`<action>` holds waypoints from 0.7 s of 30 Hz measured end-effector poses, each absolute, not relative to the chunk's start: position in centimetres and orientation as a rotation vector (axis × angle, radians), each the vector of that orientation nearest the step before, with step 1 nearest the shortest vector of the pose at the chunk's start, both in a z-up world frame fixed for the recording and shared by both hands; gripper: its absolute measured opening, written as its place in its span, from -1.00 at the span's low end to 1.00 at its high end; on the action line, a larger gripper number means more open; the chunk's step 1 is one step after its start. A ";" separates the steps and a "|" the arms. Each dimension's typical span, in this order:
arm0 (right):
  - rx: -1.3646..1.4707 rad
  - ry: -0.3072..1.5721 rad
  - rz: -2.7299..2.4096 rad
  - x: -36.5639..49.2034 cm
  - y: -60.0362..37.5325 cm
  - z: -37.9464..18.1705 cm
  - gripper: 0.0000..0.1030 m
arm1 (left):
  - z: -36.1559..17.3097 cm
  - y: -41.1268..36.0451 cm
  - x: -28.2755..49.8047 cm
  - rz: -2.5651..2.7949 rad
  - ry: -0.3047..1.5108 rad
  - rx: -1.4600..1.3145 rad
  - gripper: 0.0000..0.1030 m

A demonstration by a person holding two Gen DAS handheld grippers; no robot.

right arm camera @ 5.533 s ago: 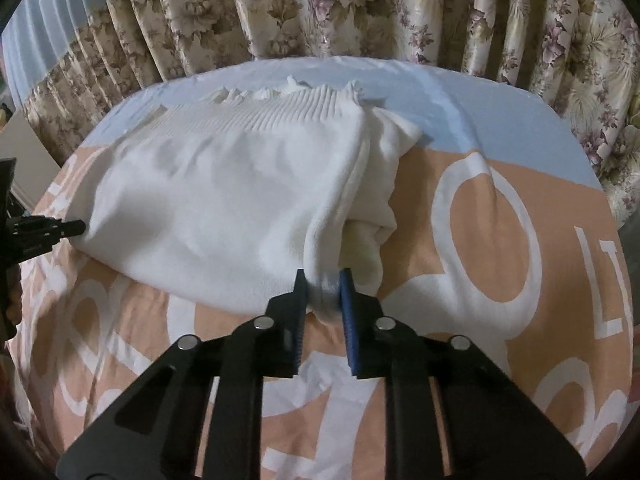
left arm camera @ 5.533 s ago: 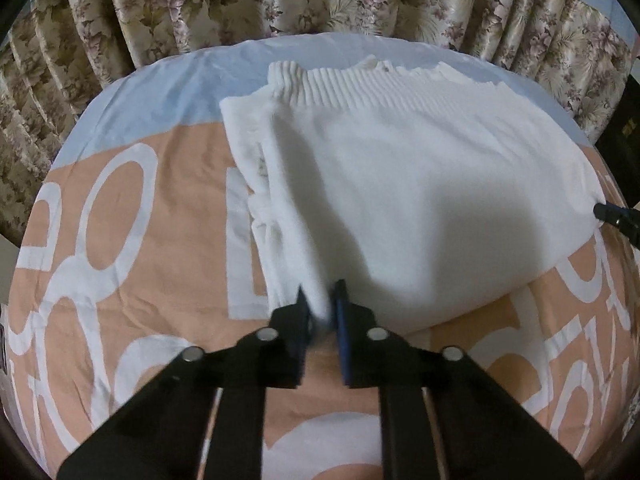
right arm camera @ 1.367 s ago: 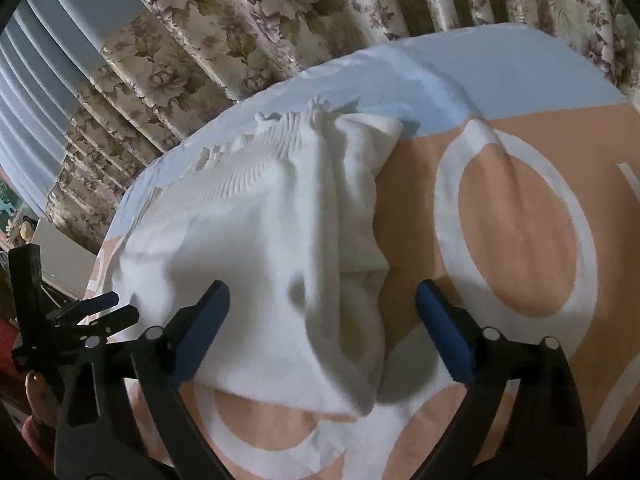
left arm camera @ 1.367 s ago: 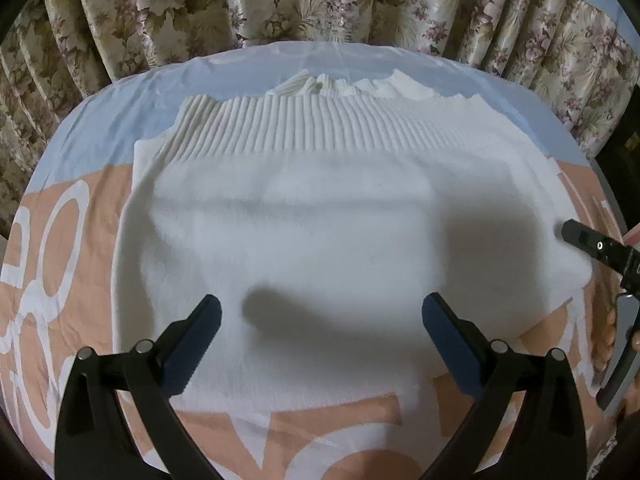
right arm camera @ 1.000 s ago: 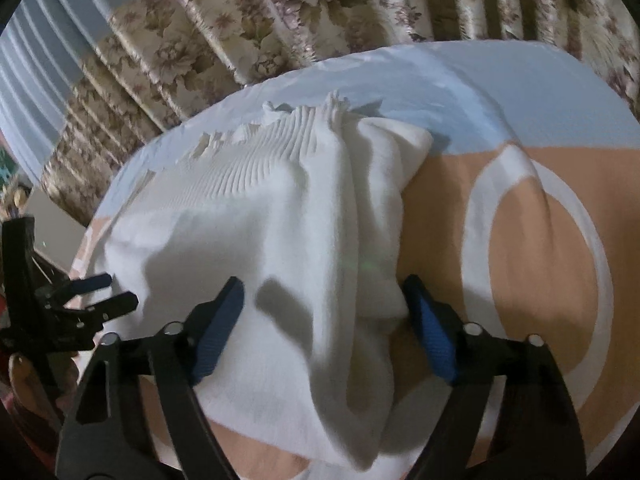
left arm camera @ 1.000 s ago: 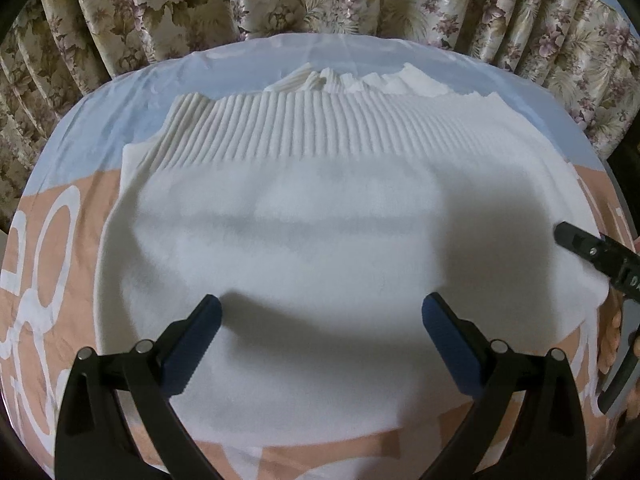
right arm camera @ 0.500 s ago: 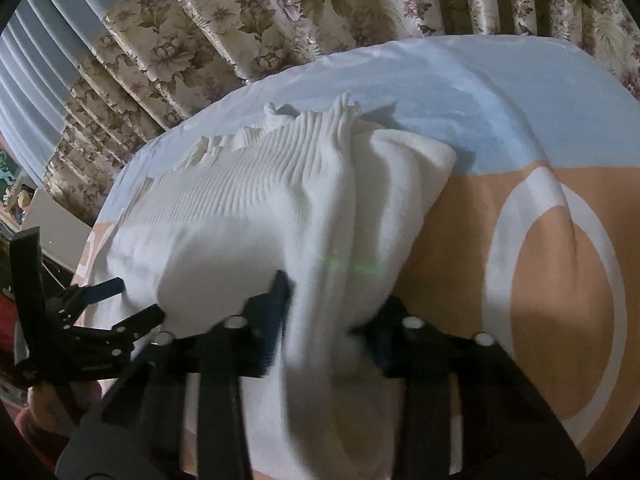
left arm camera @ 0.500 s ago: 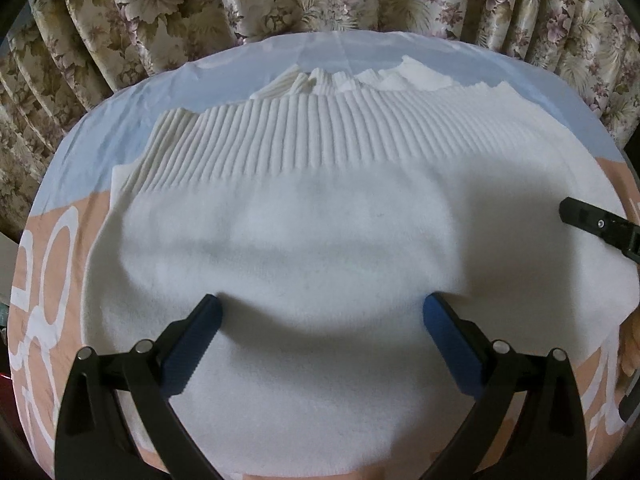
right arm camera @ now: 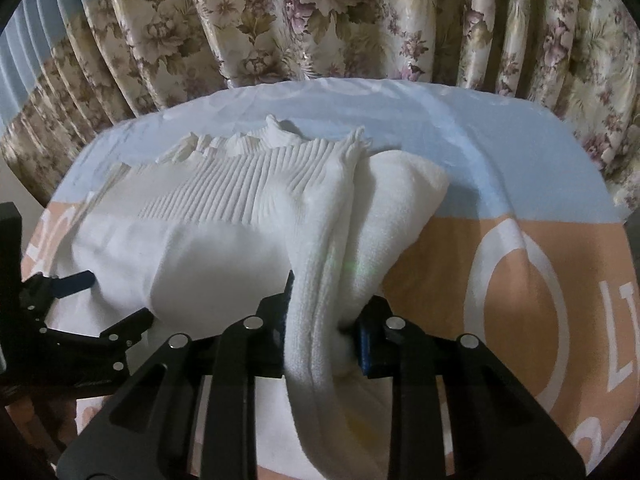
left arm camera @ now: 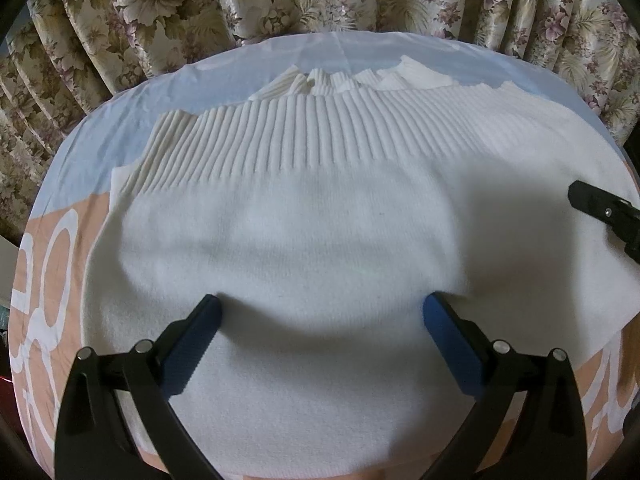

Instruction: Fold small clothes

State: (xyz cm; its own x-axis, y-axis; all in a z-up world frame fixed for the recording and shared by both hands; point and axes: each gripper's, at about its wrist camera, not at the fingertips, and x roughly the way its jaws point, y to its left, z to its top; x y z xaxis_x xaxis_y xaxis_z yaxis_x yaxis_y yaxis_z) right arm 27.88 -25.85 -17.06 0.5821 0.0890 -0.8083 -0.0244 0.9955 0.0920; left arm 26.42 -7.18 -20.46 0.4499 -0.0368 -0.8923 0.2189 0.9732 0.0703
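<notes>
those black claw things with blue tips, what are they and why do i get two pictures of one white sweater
They are two hand-held grippers, one in each of a person's hands, each with a camera looking along its fingers. One picture comes from the left gripper, whose jaws stand wide open over the white sweater. The other comes from the right gripper, whose jaws are closing on a bunched fold at the sweater's edge, with cloth between them. The sweater lies on a bedsheet in orange, white and pale blue, with floral curtains behind. Each gripper also shows at the edge of the other's picture.
</notes>
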 end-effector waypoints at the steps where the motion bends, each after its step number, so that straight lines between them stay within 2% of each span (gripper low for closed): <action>1: 0.064 0.951 0.058 27.9 -25.7 -17.1 -0.53 | -20.4 -7.2 26.4 -0.161 1.094 0.185 0.97; 12: -0.026 1.003 -0.032 28.8 -23.5 -15.9 -0.53 | -19.2 -5.6 25.5 -0.192 1.088 0.197 0.97; 21: -0.196 0.957 -0.089 29.7 -14.8 -12.1 -0.53 | -16.2 5.6 24.3 -0.086 1.031 0.183 0.97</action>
